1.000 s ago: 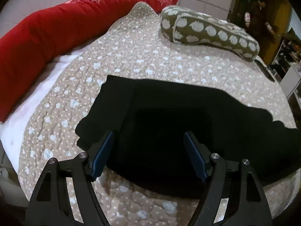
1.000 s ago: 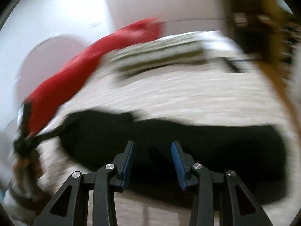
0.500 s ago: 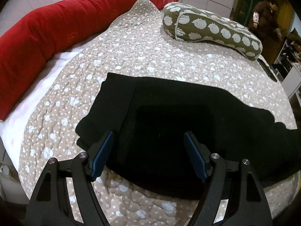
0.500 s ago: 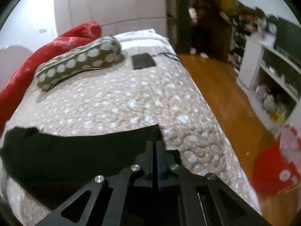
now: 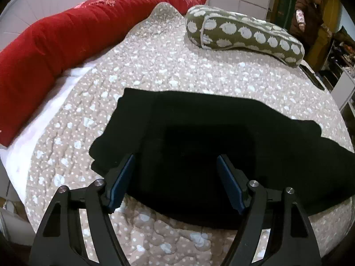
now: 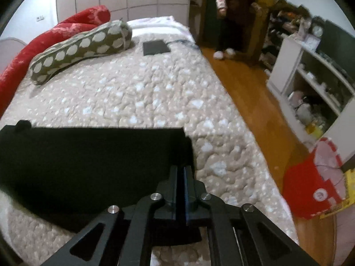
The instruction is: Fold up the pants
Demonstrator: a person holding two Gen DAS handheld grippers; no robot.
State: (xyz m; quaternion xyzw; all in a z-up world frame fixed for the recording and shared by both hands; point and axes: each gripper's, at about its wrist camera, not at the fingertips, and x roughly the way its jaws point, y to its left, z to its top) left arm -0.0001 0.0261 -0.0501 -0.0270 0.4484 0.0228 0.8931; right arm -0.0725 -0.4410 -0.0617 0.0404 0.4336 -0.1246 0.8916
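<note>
Black pants (image 5: pixel 199 146) lie flat across a beige dotted quilt (image 5: pixel 155 71) on a bed, folded into a long band. My left gripper (image 5: pixel 175 173) is open, its blue pads above the pants' left end, touching nothing. In the right wrist view the pants (image 6: pixel 88 161) end at a squared right edge. My right gripper (image 6: pixel 182 177) is shut at that right end, over the near corner; whether cloth sits between the pads is hidden.
A long red pillow (image 5: pixel 66 40) runs along the bed's far left side. An olive spotted bolster (image 5: pixel 244 33) lies at the back. A dark tablet (image 6: pixel 156 47) lies on the quilt. Wooden floor, white shelves (image 6: pixel 310 84) and a red bag (image 6: pixel 310 181) are to the right.
My right gripper swung right along the pants to their right end and closed from open to shut. My left gripper stayed open over the left end.
</note>
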